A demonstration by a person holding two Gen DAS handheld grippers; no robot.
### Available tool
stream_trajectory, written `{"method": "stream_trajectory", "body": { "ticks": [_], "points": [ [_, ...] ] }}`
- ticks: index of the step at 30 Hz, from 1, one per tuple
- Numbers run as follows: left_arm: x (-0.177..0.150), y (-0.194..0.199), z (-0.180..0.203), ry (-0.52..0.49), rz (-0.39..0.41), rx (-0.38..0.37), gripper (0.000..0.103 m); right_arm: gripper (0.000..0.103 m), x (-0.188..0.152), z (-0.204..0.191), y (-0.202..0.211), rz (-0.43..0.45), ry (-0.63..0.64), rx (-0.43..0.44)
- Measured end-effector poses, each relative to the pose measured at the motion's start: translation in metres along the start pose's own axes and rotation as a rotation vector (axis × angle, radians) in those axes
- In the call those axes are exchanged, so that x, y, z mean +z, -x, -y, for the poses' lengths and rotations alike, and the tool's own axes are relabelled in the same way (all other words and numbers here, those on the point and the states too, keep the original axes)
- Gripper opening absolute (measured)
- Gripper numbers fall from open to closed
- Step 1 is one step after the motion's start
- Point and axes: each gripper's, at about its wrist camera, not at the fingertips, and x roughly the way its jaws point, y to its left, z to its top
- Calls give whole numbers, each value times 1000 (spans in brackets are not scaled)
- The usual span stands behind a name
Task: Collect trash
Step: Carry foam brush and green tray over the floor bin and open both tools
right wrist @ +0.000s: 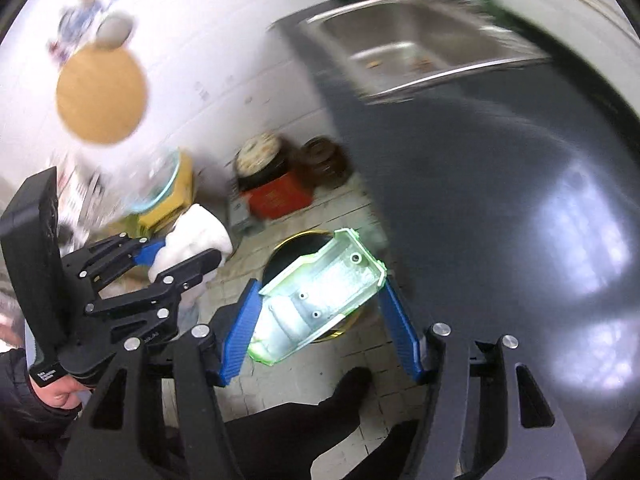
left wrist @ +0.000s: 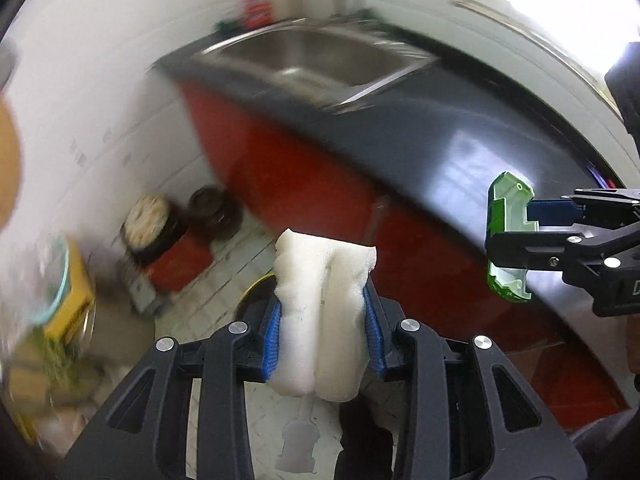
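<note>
My left gripper point(left wrist: 323, 308) is shut on a white foam piece point(left wrist: 324, 304), squeezed between its blue pads and held above the tiled floor. It also shows in the right wrist view point(right wrist: 196, 240). My right gripper point(right wrist: 320, 304) is shut on a green-edged clear plastic casing point(right wrist: 320, 300), which spans the gap between the blue fingers. The casing also shows in the left wrist view point(left wrist: 508, 236), to the right of the foam. A round bin with a yellow rim point(right wrist: 298, 246) stands on the floor under the casing.
A dark countertop point(right wrist: 500, 200) with a steel sink point(right wrist: 412, 48) runs along the right over red cabinets point(left wrist: 304, 184). Jars and a red box point(right wrist: 276, 196) stand by the white wall. Yellow clutter point(left wrist: 68, 300) lies at the left. The person's foot point(right wrist: 348, 388) is on the tiles.
</note>
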Motion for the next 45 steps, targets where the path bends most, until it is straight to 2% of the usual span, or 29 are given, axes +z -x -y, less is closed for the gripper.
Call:
{"method": "stream_trajectory", "body": {
  "ticks": [5, 11, 21, 22, 23, 26, 33, 37, 40, 45],
  "points": [
    [-23, -15, -48, 91, -25, 9, 35, 60, 17, -36, -57, -80, 79, 12],
    [-37, -44, -69, 132, -48, -25, 35, 60, 28, -48, -105, -151, 101, -9],
    [-37, -70, -79, 138, -54, -83, 36, 60, 36, -52, -126, -182, 119, -34],
    [-37, -70, -80, 139, -53, -90, 39, 61, 37, -53, -125, -181, 119, -34],
    [-37, -71, -79, 137, -53, -95, 48, 61, 36, -51, -124, -182, 117, -34],
    [-37, -72, -79, 132, -42, -79, 69, 71, 36, -48, -123, -188, 112, -37],
    [-37, -71, -82, 142, -45, -62, 70, 73, 36, -38, -110, -168, 101, -44],
    [-32, -66, -74, 125, -48, -57, 73, 73, 34, -25, -87, -127, 63, -55],
    [-22, -55, -56, 96, -34, -58, 82, 73, 30, -7, -54, -68, 14, -71],
    [8, -36, -2, 0, 2, -91, 91, 77, 4, 46, 34, 83, -127, -155]
  ]
}}
